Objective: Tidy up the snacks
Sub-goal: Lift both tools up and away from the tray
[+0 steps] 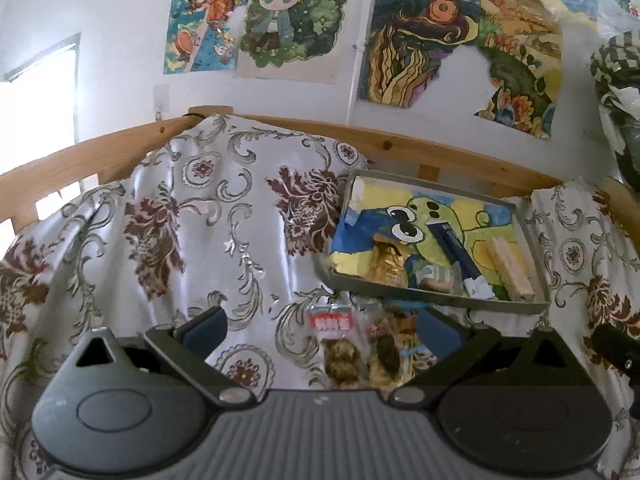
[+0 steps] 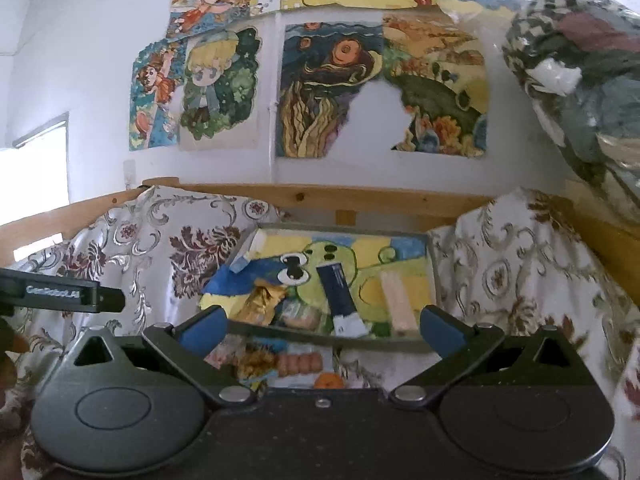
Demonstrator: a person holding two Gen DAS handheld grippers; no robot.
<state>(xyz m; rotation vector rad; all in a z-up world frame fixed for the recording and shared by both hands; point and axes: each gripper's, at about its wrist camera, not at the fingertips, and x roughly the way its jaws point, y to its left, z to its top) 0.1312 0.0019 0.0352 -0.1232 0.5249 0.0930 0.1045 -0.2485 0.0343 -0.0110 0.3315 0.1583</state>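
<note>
Left gripper [image 1: 322,330]: level above the cloth, jaws spread wide, nothing between them; two clear snack packets [image 1: 352,344] with brown contents lie on the cloth in the gap, just ahead of its body. Right gripper [image 2: 322,326]: likewise level and wide apart, holding nothing, facing the near rim of the tray [image 2: 434,276]; the left gripper's dark side shows at the left edge of the right wrist view. Tray: shallow, grey-rimmed, lined with a painted green frog picture, resting tilted on the cloth near the wooden rail. Contents: a gold foil packet [image 2: 262,300] at the near left, a clear-wrapped snack [image 2: 302,316] beside it, a dark blue bar with a white end [image 2: 340,292] lying slantwise in the middle, a pale wafer bar [image 2: 396,300] at the right. On the cloth in front of the tray: further snack packets [image 2: 280,362] and something orange [image 2: 329,381], partly hidden. Surface: white cloth [image 1: 160,220] with maroon flowers and silver scrolls, heavily creased. Behind: a pale wooden rail [image 1: 400,140], a white wall with several colourful paintings [image 1: 408,36], a bright window at the left, and a clear bag of bundled fabric [image 2: 580,80] at the upper right.
</note>
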